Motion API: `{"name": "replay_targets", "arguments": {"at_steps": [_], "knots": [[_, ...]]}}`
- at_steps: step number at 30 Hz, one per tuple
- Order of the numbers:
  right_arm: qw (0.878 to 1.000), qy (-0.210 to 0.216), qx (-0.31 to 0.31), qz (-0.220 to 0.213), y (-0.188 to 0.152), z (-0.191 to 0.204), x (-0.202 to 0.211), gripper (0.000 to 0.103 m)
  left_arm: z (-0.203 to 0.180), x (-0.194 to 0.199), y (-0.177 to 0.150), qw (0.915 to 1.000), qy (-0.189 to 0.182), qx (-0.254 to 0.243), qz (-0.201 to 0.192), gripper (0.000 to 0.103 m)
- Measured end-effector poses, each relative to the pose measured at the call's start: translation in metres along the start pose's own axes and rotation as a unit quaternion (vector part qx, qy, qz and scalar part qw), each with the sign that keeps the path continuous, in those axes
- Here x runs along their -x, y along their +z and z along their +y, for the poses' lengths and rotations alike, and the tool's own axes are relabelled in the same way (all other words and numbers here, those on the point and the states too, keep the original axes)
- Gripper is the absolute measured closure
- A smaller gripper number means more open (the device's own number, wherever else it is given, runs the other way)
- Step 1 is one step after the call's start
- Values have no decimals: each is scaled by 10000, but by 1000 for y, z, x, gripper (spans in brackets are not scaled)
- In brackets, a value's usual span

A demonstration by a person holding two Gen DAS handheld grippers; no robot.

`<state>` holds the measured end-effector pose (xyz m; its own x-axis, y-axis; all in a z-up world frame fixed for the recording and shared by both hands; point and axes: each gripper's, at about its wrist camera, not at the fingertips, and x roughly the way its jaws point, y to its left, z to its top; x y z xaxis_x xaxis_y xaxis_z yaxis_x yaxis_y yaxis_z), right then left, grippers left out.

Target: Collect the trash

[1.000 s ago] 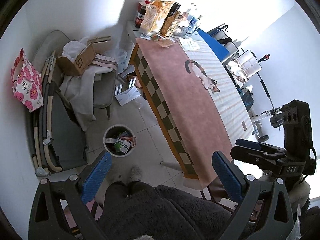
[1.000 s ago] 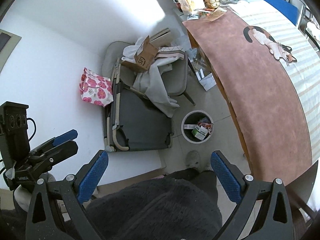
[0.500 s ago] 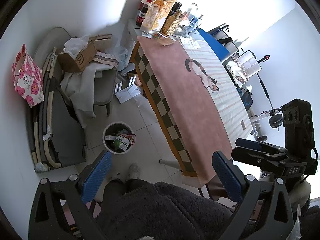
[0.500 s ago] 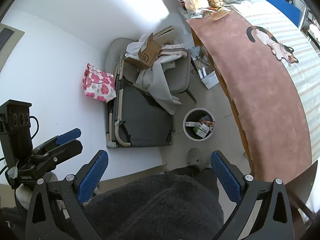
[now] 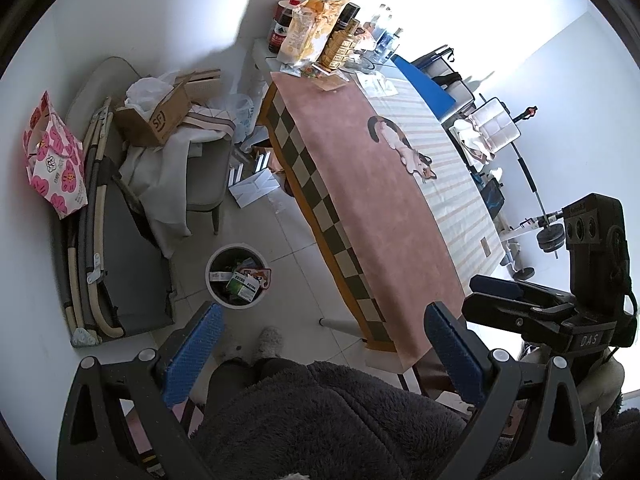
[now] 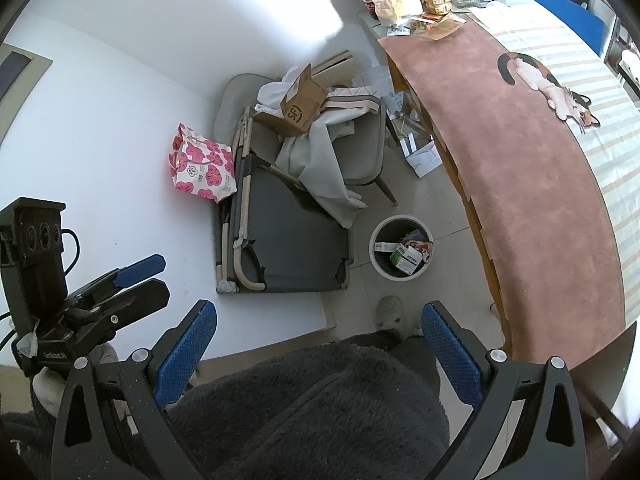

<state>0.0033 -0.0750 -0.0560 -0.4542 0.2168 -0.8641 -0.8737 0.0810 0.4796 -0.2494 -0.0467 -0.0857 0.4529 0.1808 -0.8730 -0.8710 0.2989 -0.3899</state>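
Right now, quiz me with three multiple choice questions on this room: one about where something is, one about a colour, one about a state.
1. Where is the trash bin?
A. on the table
B. on the floor beside the table
C. on the chair

2. What colour are the gripper pads?
A. red
B. green
C. blue

3. How is the left gripper?
A. open, holding nothing
B. shut on a box
C. shut on a bag

Answers: B, the bin stands on tiles next to the table; C, the pads show blue; A, the jaws stand wide apart with nothing between them.
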Motion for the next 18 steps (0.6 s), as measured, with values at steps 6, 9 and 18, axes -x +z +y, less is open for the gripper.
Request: {"name": "replay_targets", "arguments": {"at_steps": [6, 9, 18], "knots": [[10000, 21, 11, 15, -2, -1, 1, 0, -4, 0, 3, 10000, -11, -4, -2, 0], [10000, 32, 0, 23, -1, -2, 2, 0, -6, 1, 4, 10000, -32, -16, -1, 0], [10000, 43, -2, 30, -2, -4, 4, 0, -11, -2, 13, 10000, -68, -43, -7, 0]]}}
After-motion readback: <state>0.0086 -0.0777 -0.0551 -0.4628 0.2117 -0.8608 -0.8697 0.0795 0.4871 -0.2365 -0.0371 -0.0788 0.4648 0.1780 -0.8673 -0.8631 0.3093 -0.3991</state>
